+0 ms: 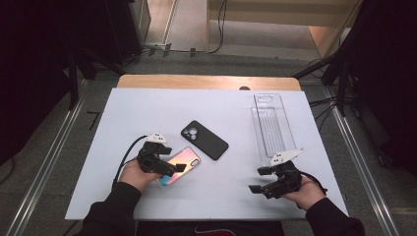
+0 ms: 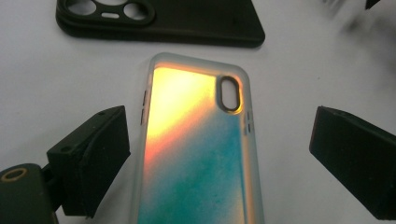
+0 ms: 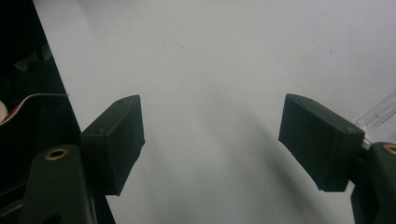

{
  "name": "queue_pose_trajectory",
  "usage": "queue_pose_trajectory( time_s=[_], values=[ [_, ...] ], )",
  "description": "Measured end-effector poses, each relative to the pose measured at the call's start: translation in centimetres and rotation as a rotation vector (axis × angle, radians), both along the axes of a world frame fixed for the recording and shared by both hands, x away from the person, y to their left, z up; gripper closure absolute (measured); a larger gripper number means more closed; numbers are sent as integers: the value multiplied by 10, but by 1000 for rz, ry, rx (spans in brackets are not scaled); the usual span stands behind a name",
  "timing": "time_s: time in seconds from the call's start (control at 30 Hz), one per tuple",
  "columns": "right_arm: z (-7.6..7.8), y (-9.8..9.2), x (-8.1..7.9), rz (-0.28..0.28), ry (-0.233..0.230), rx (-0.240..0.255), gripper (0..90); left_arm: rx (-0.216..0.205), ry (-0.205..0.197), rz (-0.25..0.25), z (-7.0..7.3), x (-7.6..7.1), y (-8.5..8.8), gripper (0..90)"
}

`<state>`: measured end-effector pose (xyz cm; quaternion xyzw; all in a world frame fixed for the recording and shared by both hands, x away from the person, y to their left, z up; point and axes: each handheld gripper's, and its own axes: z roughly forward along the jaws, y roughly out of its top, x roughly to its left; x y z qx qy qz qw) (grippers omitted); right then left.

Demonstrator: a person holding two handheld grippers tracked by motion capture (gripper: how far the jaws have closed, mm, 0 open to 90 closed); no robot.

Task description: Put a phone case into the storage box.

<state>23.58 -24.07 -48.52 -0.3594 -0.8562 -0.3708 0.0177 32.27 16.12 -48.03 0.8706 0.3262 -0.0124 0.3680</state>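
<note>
- The iridescent phone case lies flat on the bench, between the left hand-held gripper's parted jaws, untouched.
- Likely light, slightly flexible, glossy (so slippery): grip its frosted long edges.
- Right hand-held gripper: jaws apart, empty.

iridescent case cropped below (left gripper view), black case cut off above

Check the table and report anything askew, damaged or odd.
Nothing stands out. The iridescent phone case lies flat and intact between the open left gripper. The black case and clear tray rest undisturbed on the white table.
</note>
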Motion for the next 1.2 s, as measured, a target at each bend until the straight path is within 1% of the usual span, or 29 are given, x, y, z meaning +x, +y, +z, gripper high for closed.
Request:
queue_pose_trajectory(
  time_s=[0.1, 0.17, 0.23, 0.27, 0.4, 0.47, 0.6, 0.7, 0.73, 0.77, 0.83, 0.93, 1.07, 1.1, 1.2],
  values=[
    [0, 0, 0, 1, -1, -1, 204, 11, 6, -5, -3, 0, -1, 50],
    [0, 0, 0, 1, -1, -2, 204, 34, 1, -7, -6, 0, -1, 55],
    [0, 0, 0, 1, -1, -4, 204, 59, -12, 14, -8, -1, -2, 111],
    [0, 0, 0, 1, 0, -4, 204, 69, -13, 12, -9, -1, -2, 122],
    [0, 0, 0, 1, 0, -4, 204, 81, -6, 8, -13, -1, -4, 122],
    [0, 0, 0, 0, 0, -5, 204, 92, -19, -2, -14, -2, -4, 122],
    [0, 0, 0, 1, 0, -6, 204, 89, -28, 6, -15, -3, -5, 120],
    [0, 0, 0, 3, -2, -8, 204, 101, -45, 5, -16, -5, -6, 119],
    [0, 0, 0, 2, -1, -8, 204, 114, -54, -2, -15, -6, -7, 119],
    [0, 0, 0, 3, -2, -9, 204, 112, -58, 0, -16, -7, -8, 116],
    [0, 0, 0, 1, -2, -8, 204, 123, -64, -4, -16, -7, -9, 99],
    [0, 0, 0, 2, -2, -11, 204, 129, -74, 2, -17, -9, -10, 99],
    [0, 1, 0, 3, -1, -12, 204, 143, -104, 6, -18, -13, -12, 99],
    [-1, 1, 0, 2, 0, -12, 204, 147, -115, 12, -19, -14, -13, 99],
    [-1, 1, 0, 2, -1, -13, 204, 174, -156, 1, -21, -18, -15, 99]
  ],
)
